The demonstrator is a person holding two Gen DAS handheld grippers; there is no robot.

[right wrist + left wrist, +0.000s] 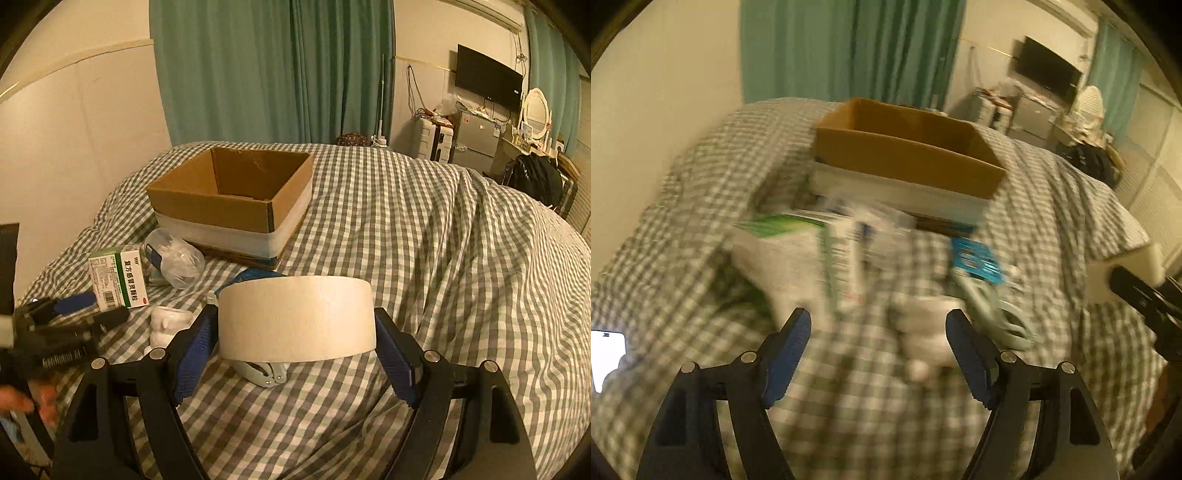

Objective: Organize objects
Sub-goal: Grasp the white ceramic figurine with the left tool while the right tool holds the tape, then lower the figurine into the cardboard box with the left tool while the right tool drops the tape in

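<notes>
Covering the whole bed, a checked quilt [424,236] carries everything. An open cardboard box [236,199] with a white band round its lower half stands toward the quilt's far left corner, near the green curtain [273,70]. Just in front of the box, toward the left edge, lies a clear plastic bag [177,258], and touching it on the left is a green-and-white medicine box [116,278]. A blue packet [255,275] lies between the cardboard box and the near items, partly hidden.

The right gripper [295,339] has its jaws spread wide around a roll of cream tape [295,317], each blue pad pressed to one side of the roll, which is held above the quilt. Under the roll lies a white stapler-like tool [264,371], mostly hidden. A small white ceramic figure [170,325] sits just left of the gripper's left finger.

The left gripper [878,350] is wide apart and holds nothing; its view is badly blurred. Between its fingers, lower on the quilt, the white figure [923,332] shows as a pale smear, with a pale tool [997,314] just to its right. A lit phone screen [607,356] lies at the quilt's left edge. From the right wrist view, the left gripper [70,325] hovers near the medicine box, a hand [26,400] below it.
</notes>
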